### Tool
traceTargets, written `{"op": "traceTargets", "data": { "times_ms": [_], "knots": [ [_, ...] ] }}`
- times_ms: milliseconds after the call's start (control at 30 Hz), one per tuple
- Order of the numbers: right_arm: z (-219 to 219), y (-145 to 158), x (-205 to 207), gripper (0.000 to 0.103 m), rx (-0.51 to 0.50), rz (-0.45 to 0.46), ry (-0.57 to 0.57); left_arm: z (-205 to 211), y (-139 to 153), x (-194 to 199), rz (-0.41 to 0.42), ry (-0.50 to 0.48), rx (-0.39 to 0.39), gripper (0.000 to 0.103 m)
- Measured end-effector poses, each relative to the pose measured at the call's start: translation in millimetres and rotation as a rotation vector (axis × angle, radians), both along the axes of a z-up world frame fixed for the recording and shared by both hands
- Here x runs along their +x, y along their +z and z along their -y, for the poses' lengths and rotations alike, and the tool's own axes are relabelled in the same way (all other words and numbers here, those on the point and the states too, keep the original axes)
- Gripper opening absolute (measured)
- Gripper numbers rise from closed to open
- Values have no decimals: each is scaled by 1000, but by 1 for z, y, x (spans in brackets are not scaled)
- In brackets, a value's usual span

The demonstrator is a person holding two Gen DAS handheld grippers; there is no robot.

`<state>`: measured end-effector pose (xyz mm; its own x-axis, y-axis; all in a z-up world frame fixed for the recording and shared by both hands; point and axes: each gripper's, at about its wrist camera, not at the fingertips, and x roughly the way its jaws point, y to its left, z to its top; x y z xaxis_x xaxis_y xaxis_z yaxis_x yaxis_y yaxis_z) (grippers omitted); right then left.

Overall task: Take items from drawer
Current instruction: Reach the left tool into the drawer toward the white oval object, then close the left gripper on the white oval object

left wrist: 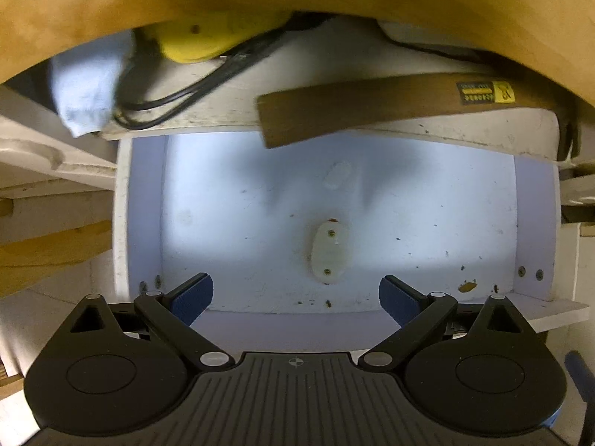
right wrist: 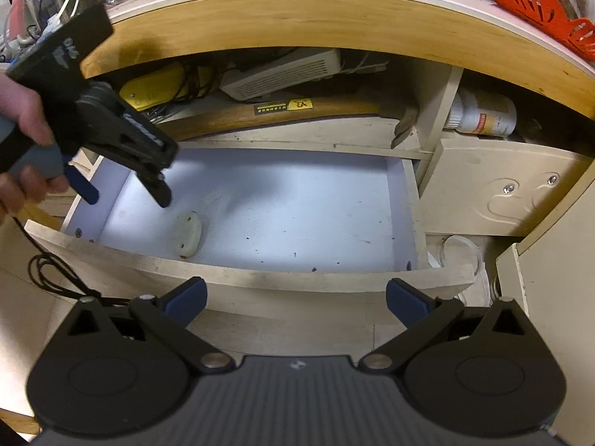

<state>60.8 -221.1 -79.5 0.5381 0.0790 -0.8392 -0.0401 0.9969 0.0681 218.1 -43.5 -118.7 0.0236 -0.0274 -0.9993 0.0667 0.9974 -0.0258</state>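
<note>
Drawers stand one above the other here, and the lower drawer (right wrist: 260,204) is pulled out so its white floor can be seen. Its floor looks bare except for a small pale oval piece (left wrist: 329,251) held down with two screws, so that piece is probably part of the drawer and not something to take. The things to take look to be on the level above: a hammer (right wrist: 282,111) with a wooden handle lying across, a yellow tool (left wrist: 193,42) with black cords (left wrist: 178,96), a white box (right wrist: 279,72) and a bottle (right wrist: 483,113) off to the right.

The left gripper (left wrist: 295,297) hangs over the open drawer with its jaws wide apart and nothing between them, likely so it can reach in. A hand (right wrist: 22,119) holds it. The right gripper (right wrist: 295,295) waits in front of the drawer's front board, jaws also wide apart and holding nothing.

The wooden surface edge (right wrist: 316,26) covers the back of the upper level, so what lies deeper in there is hidden. The hammer head is mostly tucked behind a divider. A pale blue cloth-like thing (left wrist: 87,89) at the left is blurry, and I cannot tell what it is. The hammer sticker is too small to read.
</note>
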Motion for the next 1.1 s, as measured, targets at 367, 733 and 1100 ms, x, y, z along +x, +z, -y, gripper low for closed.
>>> {"op": "traceTargets", "data": {
  "times_ms": [367,733,1100],
  "knots": [
    [4,-2,1,103,0,-15,-12,35,-12,4,15,-37,14,99],
    [6,1,2,103,32,-22,-22,34,-61,6,12,-13,40,90],
    [6,3,4,103,66,-33,-19,37,-97,7,6,-19,60,89]
  ]
}}
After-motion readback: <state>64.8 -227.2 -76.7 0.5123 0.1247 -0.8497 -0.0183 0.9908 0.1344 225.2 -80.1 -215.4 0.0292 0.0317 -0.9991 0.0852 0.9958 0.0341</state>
